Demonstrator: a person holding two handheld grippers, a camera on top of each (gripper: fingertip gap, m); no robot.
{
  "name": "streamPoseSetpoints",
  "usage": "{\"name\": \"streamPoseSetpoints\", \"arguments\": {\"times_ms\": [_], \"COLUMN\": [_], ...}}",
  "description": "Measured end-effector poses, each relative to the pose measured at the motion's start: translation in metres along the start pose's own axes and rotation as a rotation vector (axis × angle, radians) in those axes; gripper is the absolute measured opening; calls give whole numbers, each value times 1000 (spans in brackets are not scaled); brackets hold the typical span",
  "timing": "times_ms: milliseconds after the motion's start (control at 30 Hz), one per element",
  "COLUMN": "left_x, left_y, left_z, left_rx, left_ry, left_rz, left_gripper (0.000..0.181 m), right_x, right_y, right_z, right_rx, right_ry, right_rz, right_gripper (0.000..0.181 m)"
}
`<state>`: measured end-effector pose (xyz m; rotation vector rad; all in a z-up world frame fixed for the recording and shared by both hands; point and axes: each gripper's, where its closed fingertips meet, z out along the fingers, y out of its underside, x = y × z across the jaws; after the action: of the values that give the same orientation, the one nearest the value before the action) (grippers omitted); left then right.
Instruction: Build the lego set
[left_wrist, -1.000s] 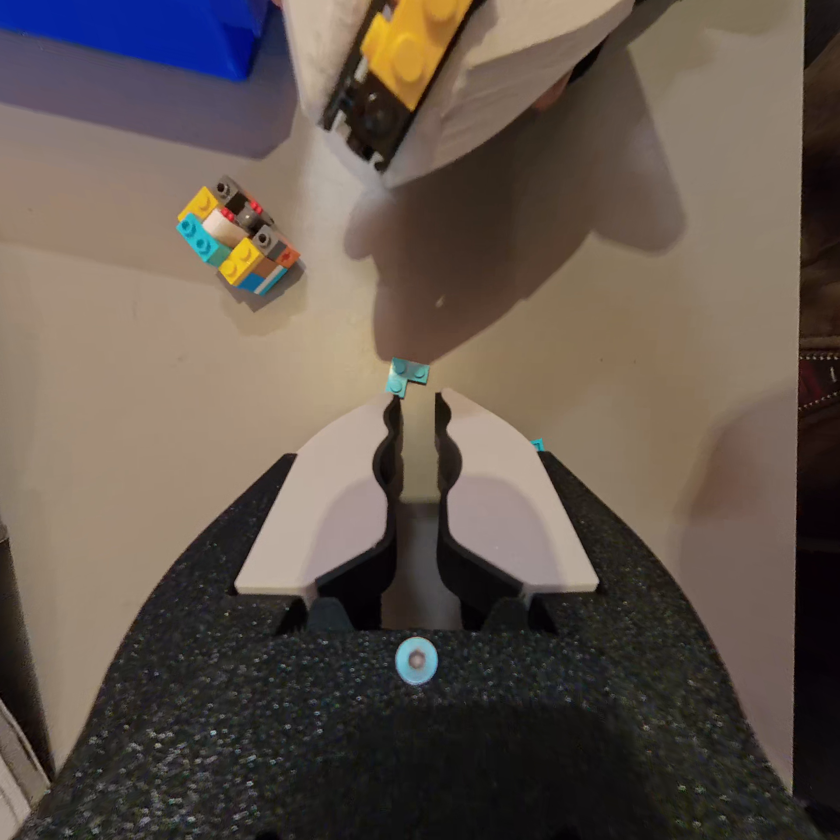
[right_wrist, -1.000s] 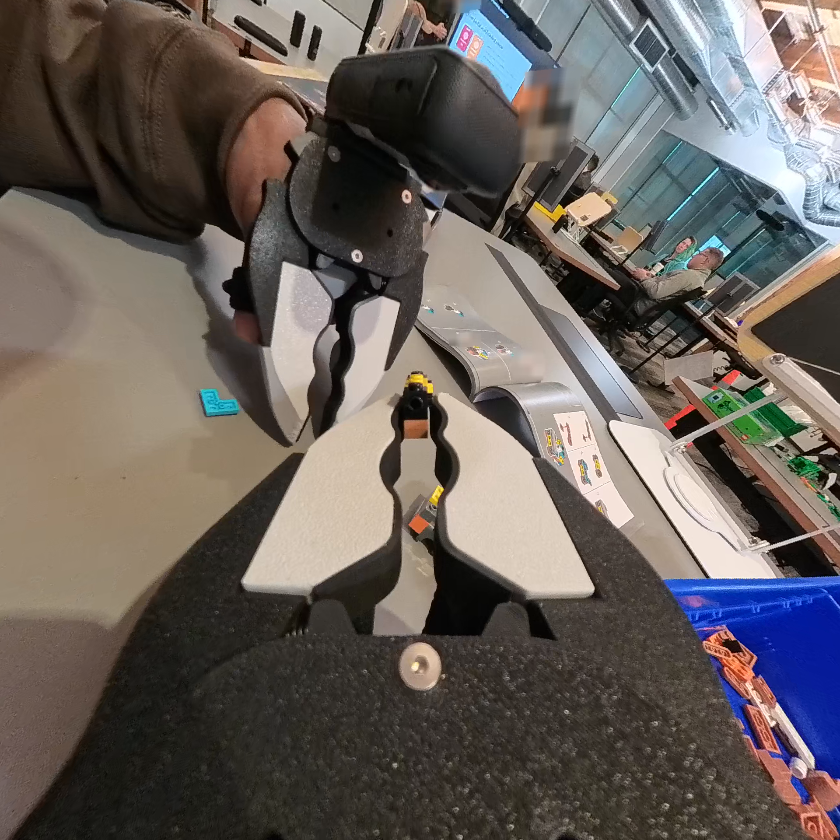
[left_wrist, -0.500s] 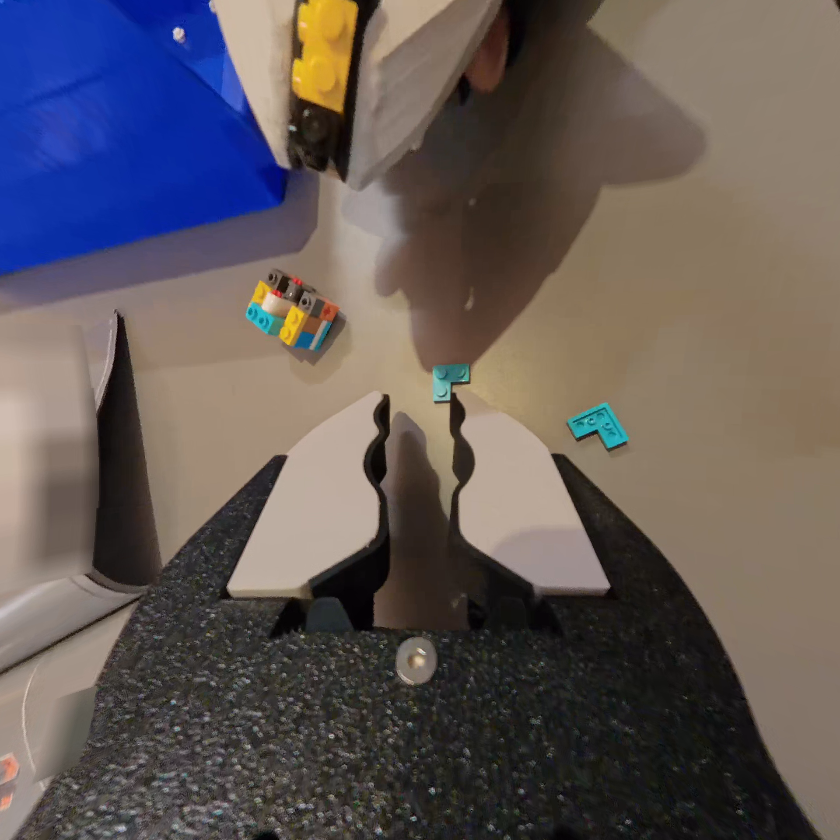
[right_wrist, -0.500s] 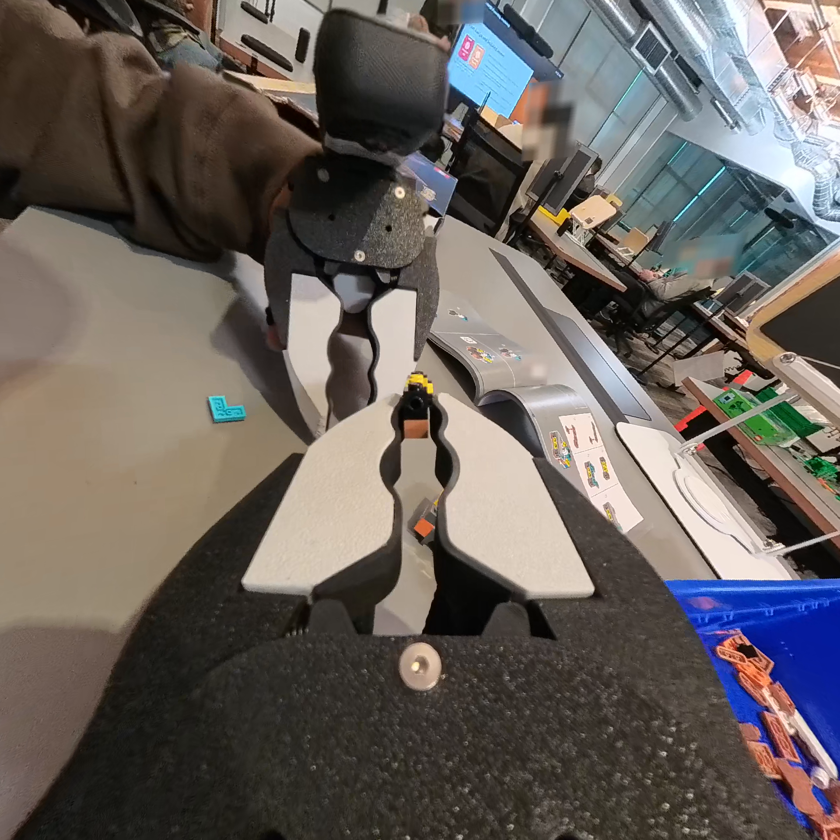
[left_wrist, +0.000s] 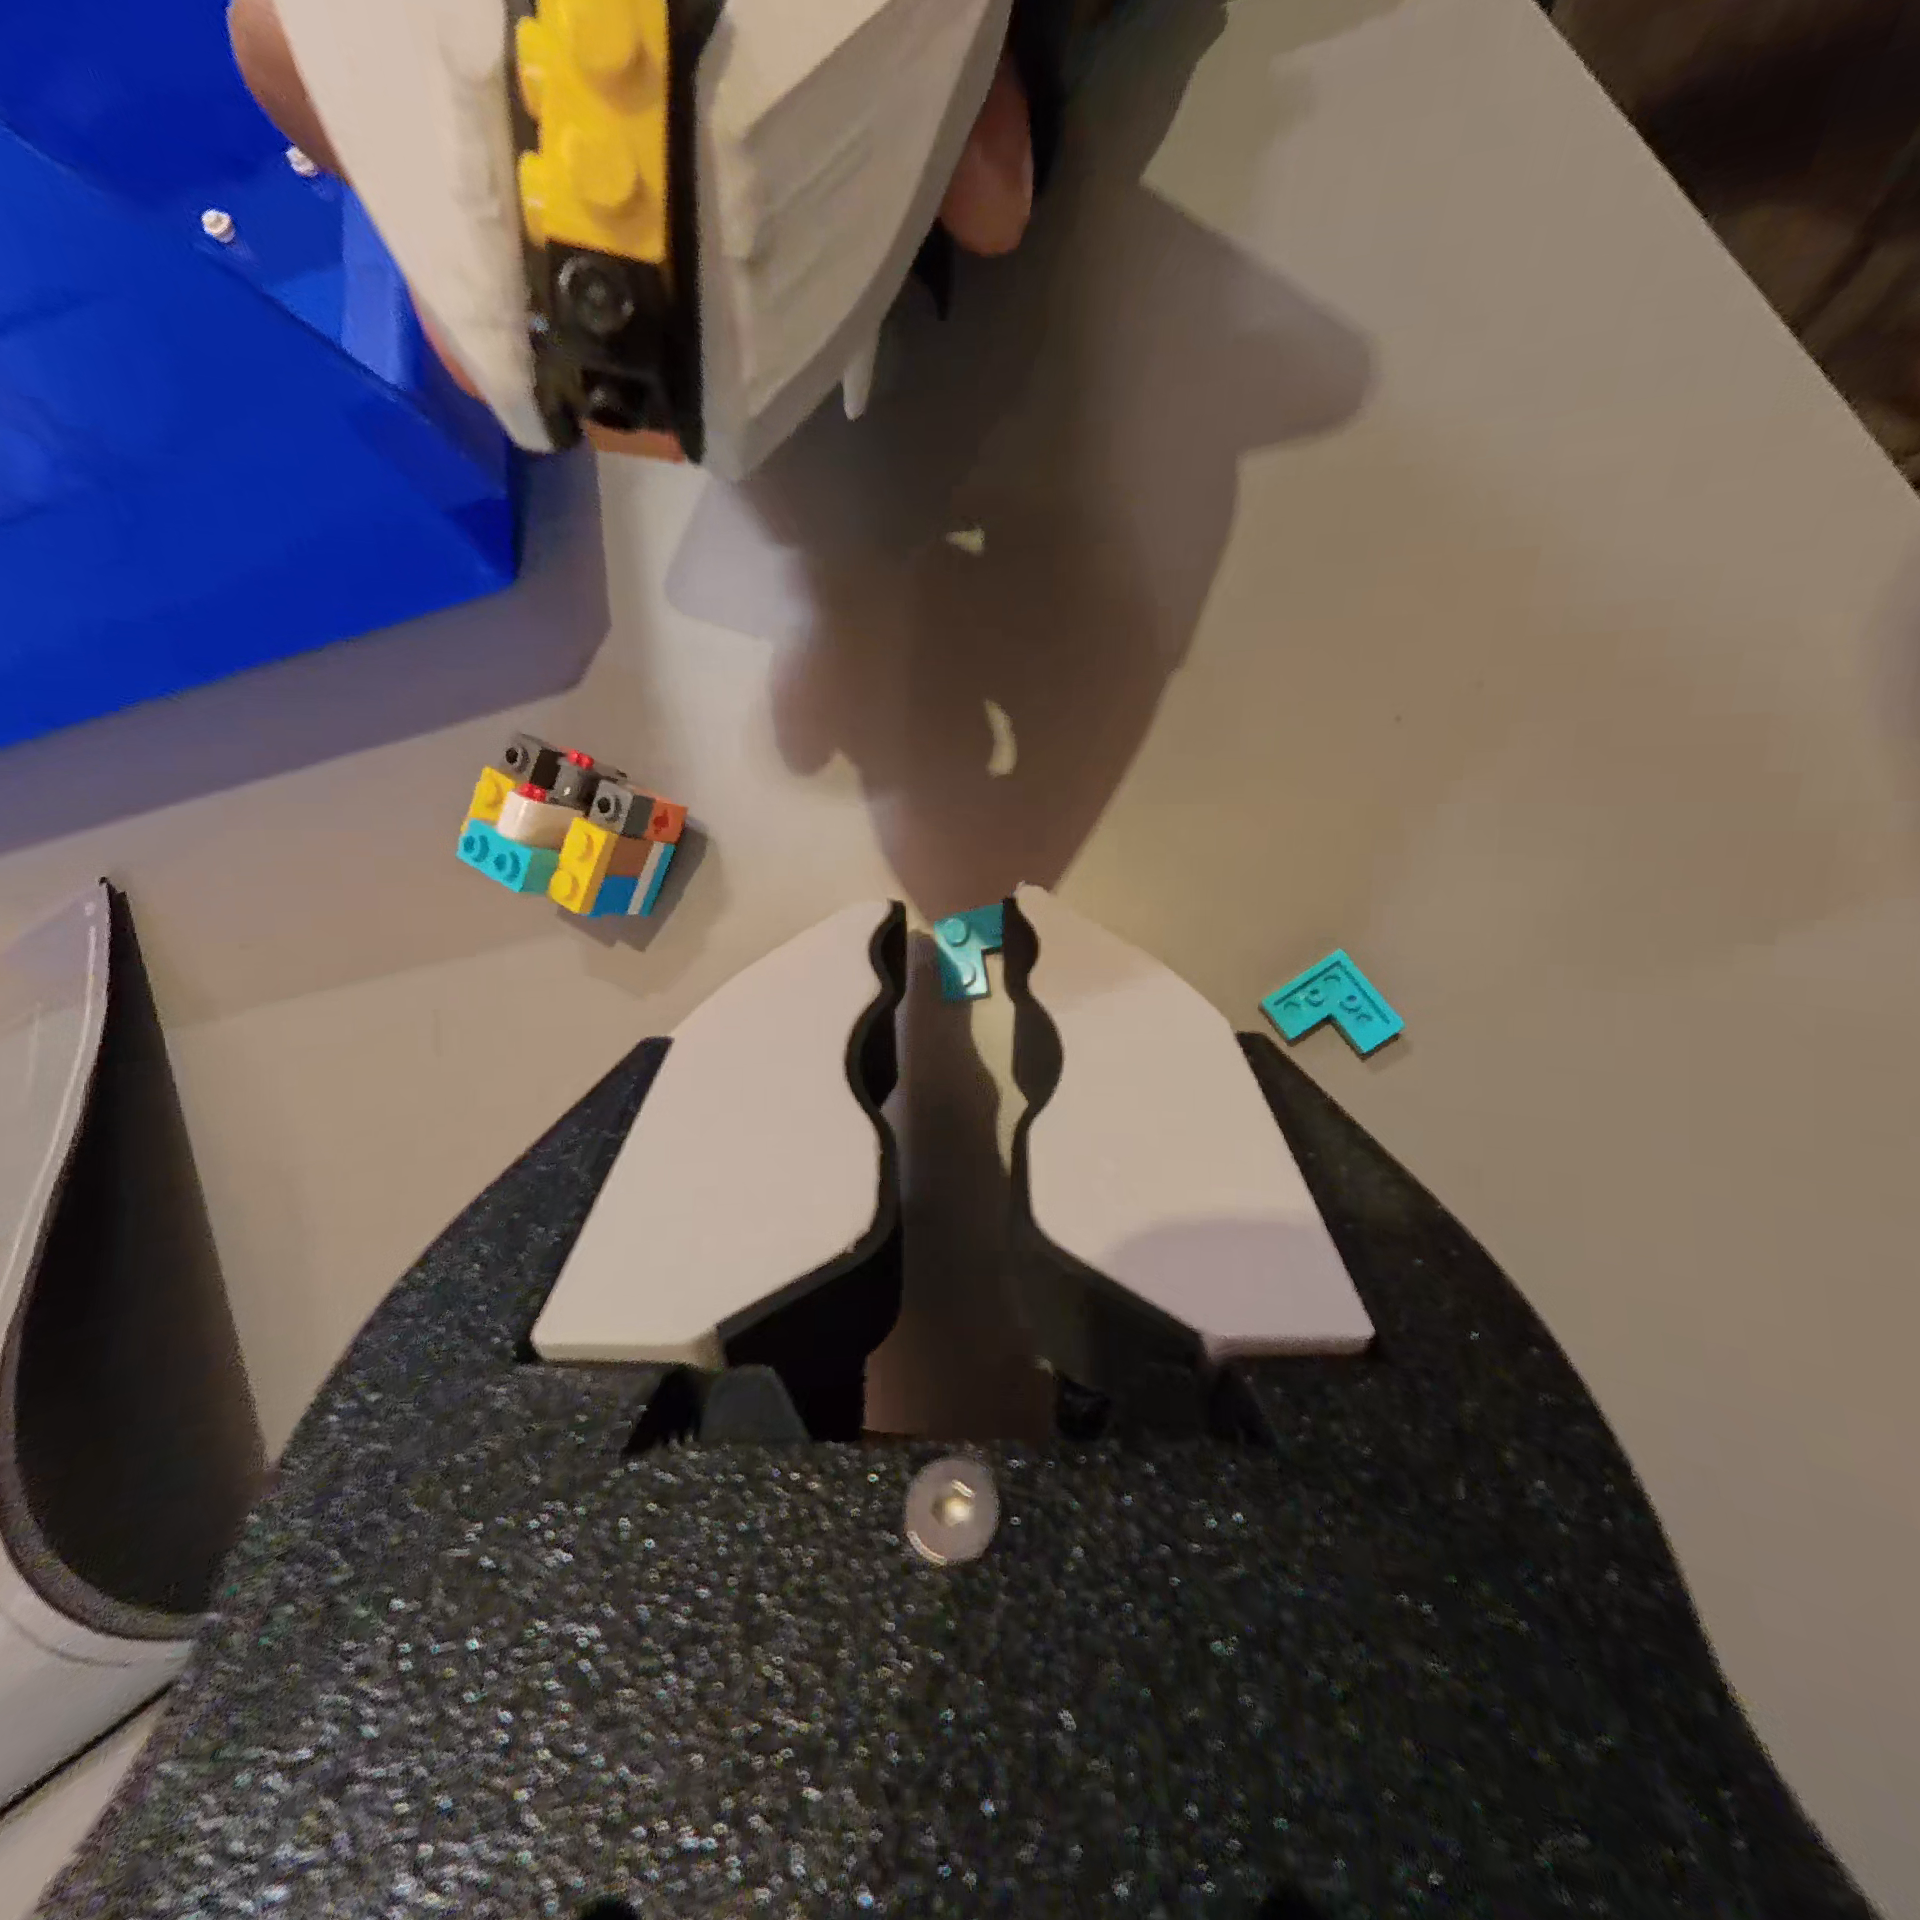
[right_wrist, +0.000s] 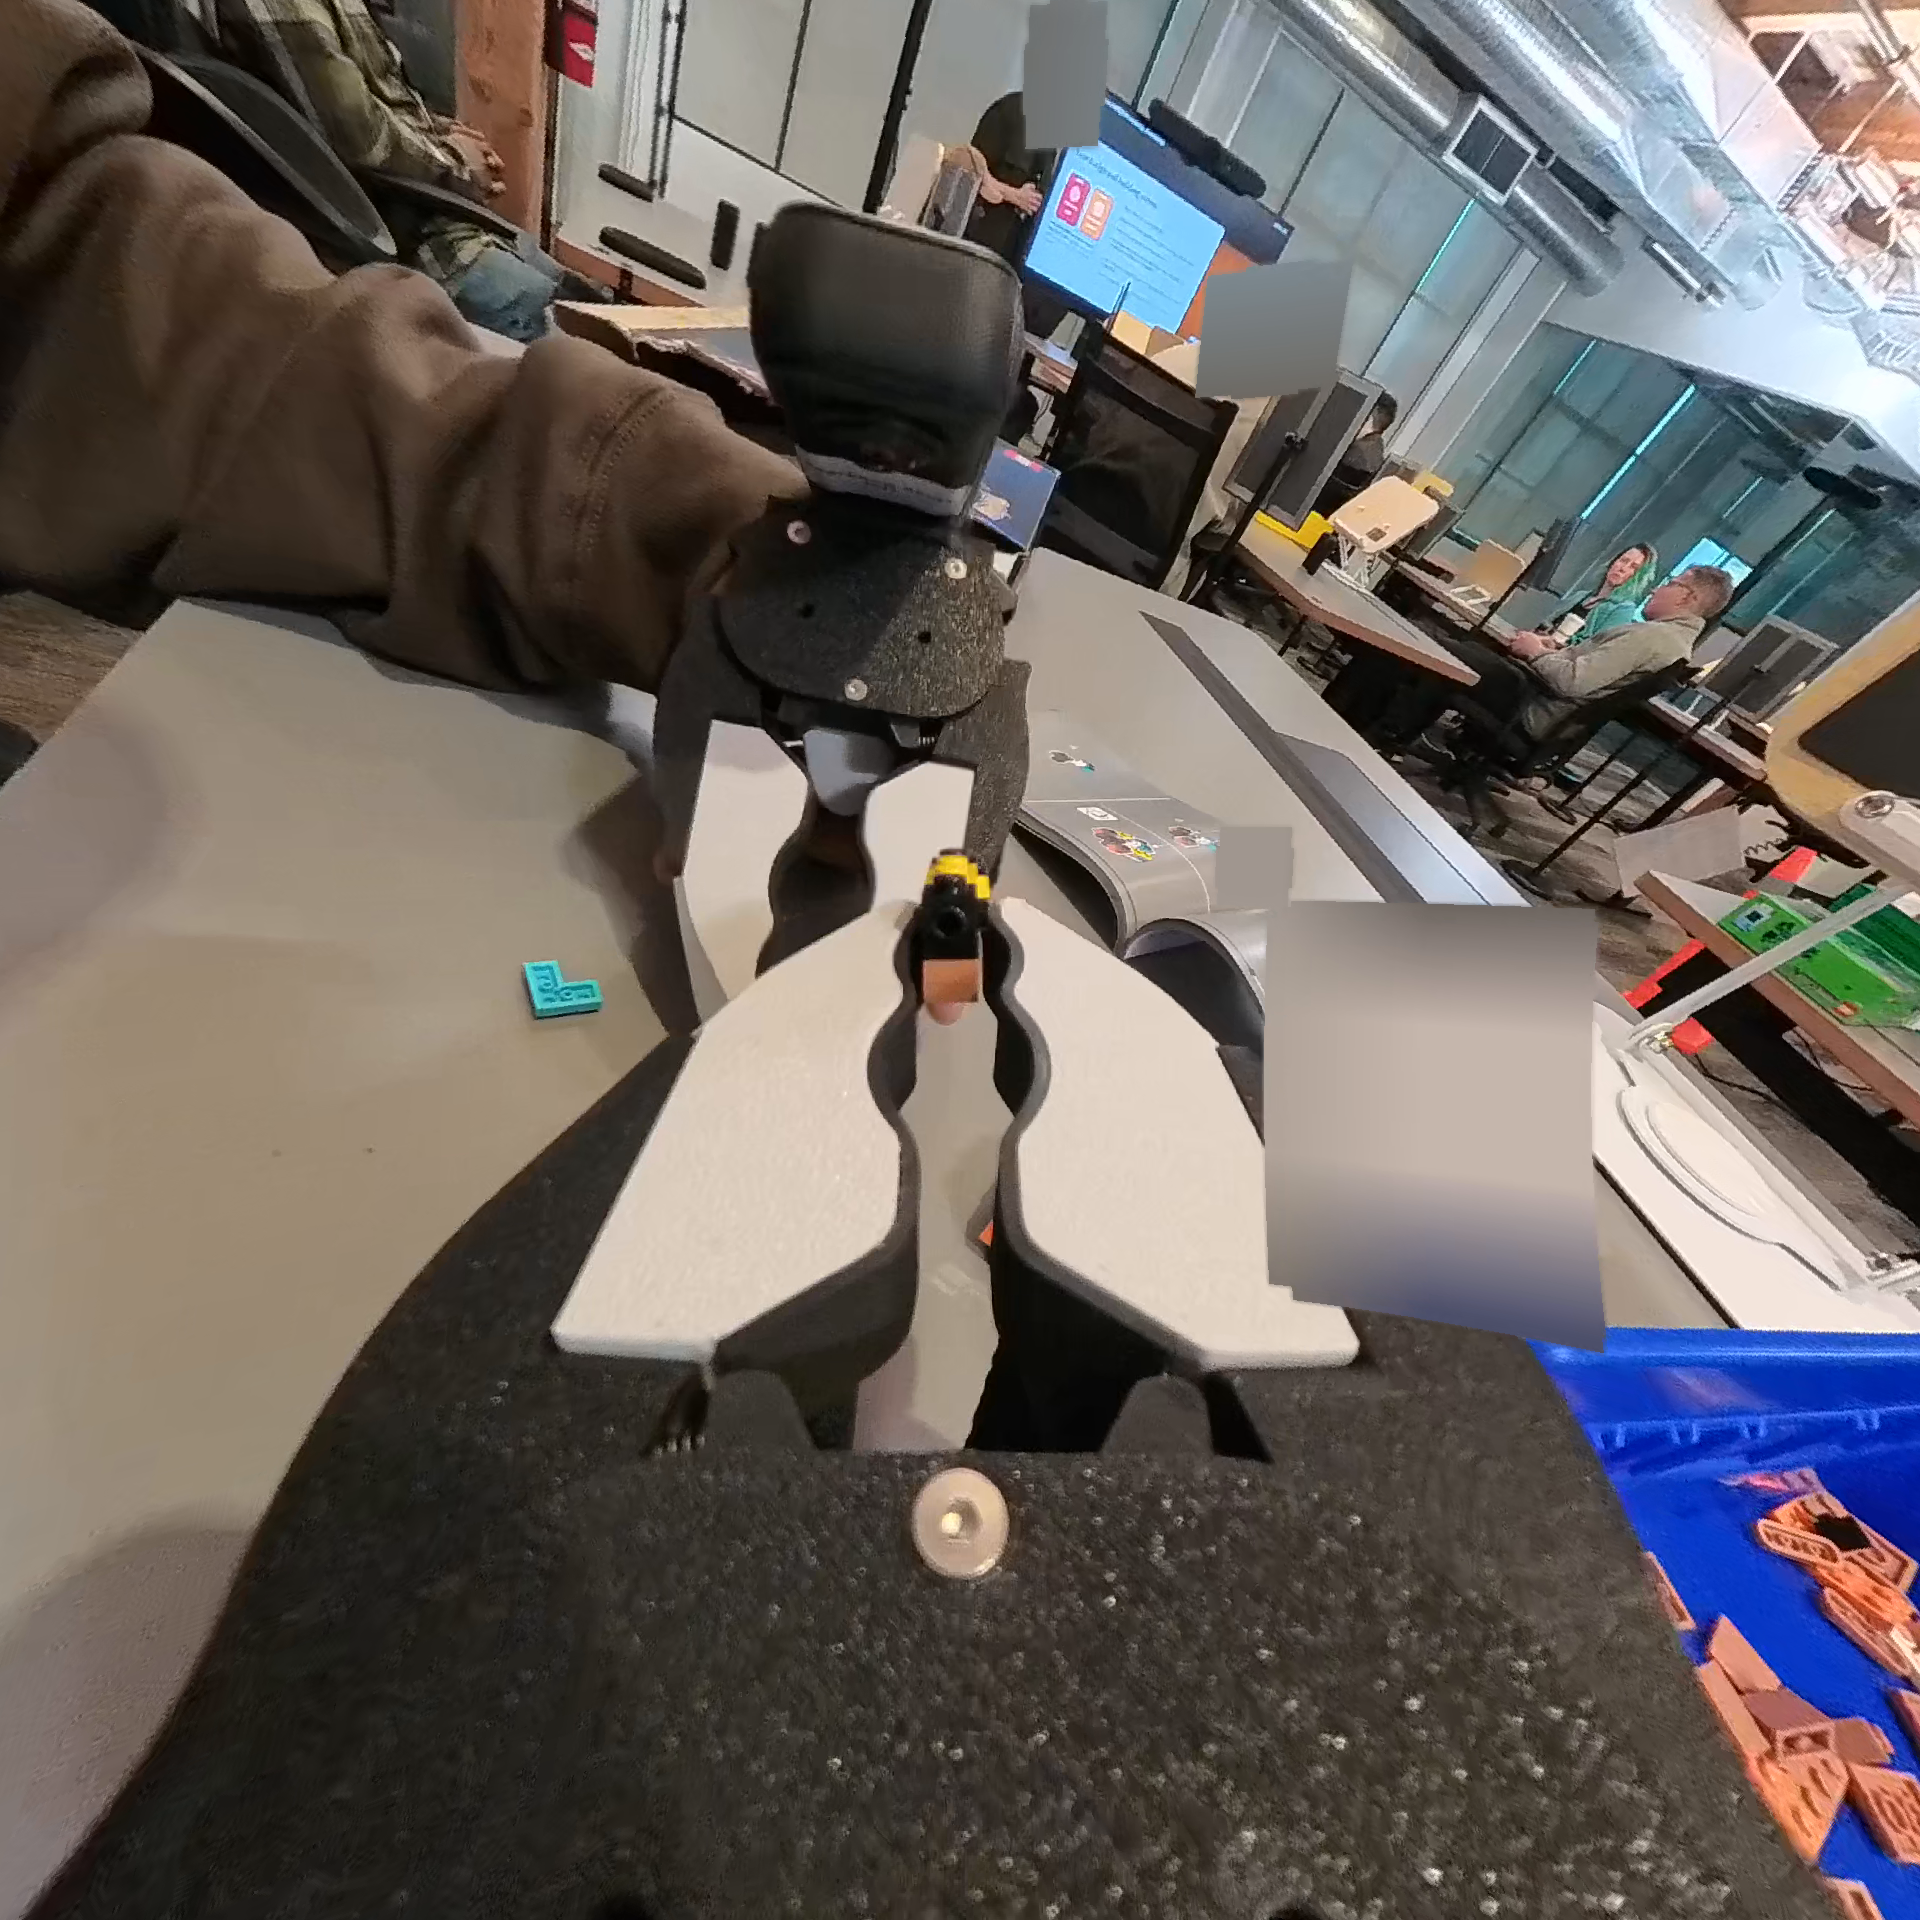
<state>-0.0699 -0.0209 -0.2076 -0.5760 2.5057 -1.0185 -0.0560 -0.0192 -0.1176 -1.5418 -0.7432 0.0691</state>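
Left tongs (left_wrist: 954, 914) sit slightly spread around a teal corner plate (left_wrist: 968, 951) on the counter (left_wrist: 1455, 727); whether they touch it, I cannot tell. Right tongs (right_wrist: 951, 914) pinch a yellow-black lego assembly (right_wrist: 948, 935), counter edge close right.

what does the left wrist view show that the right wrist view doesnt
Only the left wrist view shows the small multicoloured lego block on the table and a teal corner plate between the left tool tips. Only the right wrist view shows loose orange bricks in the blue bin. Both show the other teal corner plate and the right tool gripping a yellow-and-black piece.
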Motion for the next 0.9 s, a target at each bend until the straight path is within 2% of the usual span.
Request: {"name": "streamPoseSetpoints", "arguments": {"times_ms": [100,267,400,567,667,900], "left_x": [4,2,0,-6,-8,-1], "left_y": [0,3,-2,-1,9,12], "left_z": [2,1,-6,-13,-15,-7], "left_rx": [-13,-20,27,30,-16,-45], "left_ry": [24,-3,-24,-72,-90,-51], "left_rz": [-41,-154,-197,-202,-188,-140], "left_gripper": [0,0,0,1,9,15], "right_x": [2,9,12,14,14,13], "right_y": [0,0,3,4,4,4], "right_z": [0,-2,-1,-2,-2,-1], "right_rx": [3,7,-6,-10,-11,-13], "right_ry": [11,49,65,72,72,66], "right_rz": [8,23,31,33,35,31], "right_gripper": [9,9,10,9,10,9]}}
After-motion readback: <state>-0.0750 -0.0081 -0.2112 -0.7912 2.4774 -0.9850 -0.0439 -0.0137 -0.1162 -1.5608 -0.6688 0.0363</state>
